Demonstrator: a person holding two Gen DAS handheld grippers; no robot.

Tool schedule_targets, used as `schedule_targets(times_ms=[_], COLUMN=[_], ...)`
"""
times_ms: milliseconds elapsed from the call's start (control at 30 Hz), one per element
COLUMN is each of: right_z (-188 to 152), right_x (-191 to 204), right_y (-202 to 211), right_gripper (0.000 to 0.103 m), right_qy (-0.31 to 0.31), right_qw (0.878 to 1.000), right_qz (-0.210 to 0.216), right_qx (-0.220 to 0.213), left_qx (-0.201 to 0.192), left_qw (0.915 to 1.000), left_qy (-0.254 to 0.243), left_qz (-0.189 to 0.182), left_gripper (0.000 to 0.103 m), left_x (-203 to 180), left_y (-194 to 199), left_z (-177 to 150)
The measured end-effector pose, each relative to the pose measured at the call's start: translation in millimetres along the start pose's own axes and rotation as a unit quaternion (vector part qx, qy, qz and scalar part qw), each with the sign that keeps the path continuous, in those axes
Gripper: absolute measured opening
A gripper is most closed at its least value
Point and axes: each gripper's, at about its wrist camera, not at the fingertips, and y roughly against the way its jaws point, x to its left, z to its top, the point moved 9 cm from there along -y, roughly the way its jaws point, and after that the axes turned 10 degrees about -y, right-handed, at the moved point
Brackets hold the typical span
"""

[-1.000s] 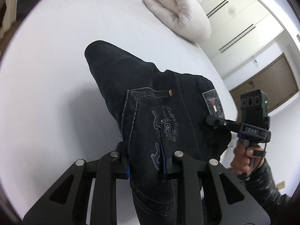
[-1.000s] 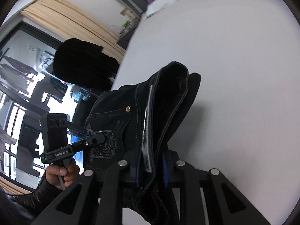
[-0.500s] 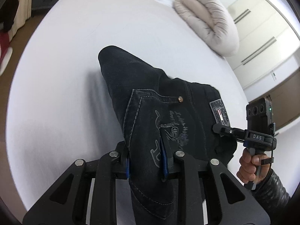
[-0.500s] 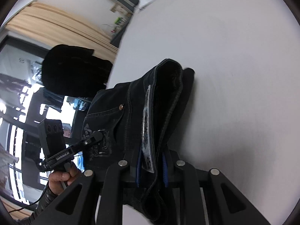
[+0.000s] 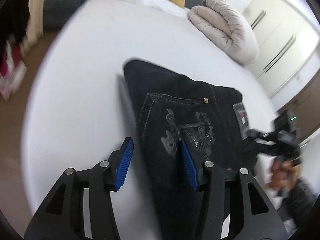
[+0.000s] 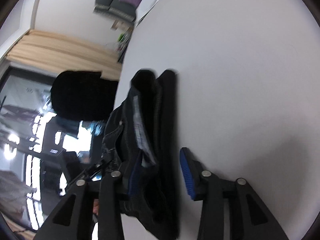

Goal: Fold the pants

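Pants point(image 5: 180, 108), black and folded, are laid flat on the white bed point(image 5: 84, 76). Left gripper point(image 5: 155, 156) is opening over the pocket end; its blue pads stand clear of the cloth. Right gripper point(image 6: 159, 172) is opening likewise at the waistband edge, with denim between its jaws and no grip applied.

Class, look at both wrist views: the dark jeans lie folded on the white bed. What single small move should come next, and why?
Probably draw both tongs back off the jeans. The left tongs and right tongs are opening, with denim between the pads but no longer pinched, and the folded jeans lie on the bed. Backing away straight should keep the fold undisturbed.
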Motion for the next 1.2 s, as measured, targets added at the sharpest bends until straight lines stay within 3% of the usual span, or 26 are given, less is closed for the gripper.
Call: schedule_targets(times_ms=[100, 133, 200, 267, 300, 367, 467, 500, 600, 700, 833, 900, 1067, 1133, 1200], right_z=[-17, -22, -36, -49, -55, -69, -96, -102, -117, -139, -170, -183, -197, -198, -197], right_x=[8, 15, 38, 67, 84, 117, 161, 173, 206, 227, 246, 253, 231, 218, 204], right_y=[40, 50, 80, 109, 124, 149, 193, 206, 236, 259, 282, 283, 261, 245, 231], right_gripper=[0.055, 0.056, 0.063, 0.069, 0.072, 0.082, 0.102, 0.103, 0.103, 0.103, 0.103, 0.103, 0.103, 0.103, 0.103], right_qy=[0.037, 0.050, 0.086, 0.127, 0.147, 0.180, 0.224, 0.236, 0.261, 0.284, 0.316, 0.325, 0.309, 0.297, 0.274], right_qw=[0.997, 0.995, 0.987, 0.974, 0.967, 0.951, 0.922, 0.911, 0.887, 0.874, 0.861, 0.858, 0.858, 0.864, 0.879], right_qz=[-0.043, -0.050, -0.067, -0.076, -0.077, -0.079, -0.074, -0.072, -0.077, -0.077, -0.075, -0.077, -0.161, -0.188, -0.199], right_qx=[-0.059, -0.075, -0.122, -0.170, -0.193, -0.237, -0.309, -0.330, -0.372, -0.386, -0.392, -0.390, -0.378, -0.360, -0.336], left_qx=[-0.044, -0.071, -0.127, -0.178, -0.210, -0.246, -0.276, -0.265, -0.254, -0.239, -0.220, -0.204, -0.154, -0.140, -0.128], left_qw=[0.9943, 0.9892, 0.9751, 0.9558, 0.9408, 0.9234, 0.9088, 0.9102, 0.9193, 0.9212, 0.9331, 0.9383, 0.9503, 0.9538, 0.9557], left_qy=[-0.049, -0.062, -0.082, -0.093, -0.102, -0.119, -0.109, -0.094, -0.068, -0.046, -0.012, -0.013, -0.011, -0.013, -0.013], left_qz=[0.084, 0.112, 0.163, 0.215, 0.245, 0.269, 0.293, 0.305, 0.293, 0.304, 0.284, 0.279, 0.270, 0.265, 0.265], left_gripper=[0.061, 0.071, 0.081, 0.103, 0.103, 0.103, 0.103, 0.103, 0.103, 0.103, 0.103, 0.103, 0.103, 0.103, 0.103], left_x=[-15, -22, -43, -65, -81, -104, -132, -135, -143, -147, -152, -157, -164, -169, -169], left_y=[42, 64, 110, 158, 189, 228, 279, 290, 313, 331, 340, 337, 315, 301, 291], left_z=[1, 2, 3, 3, 2, -3, -13, -18, -28, -45, -73, -85, -103, -106, -110])
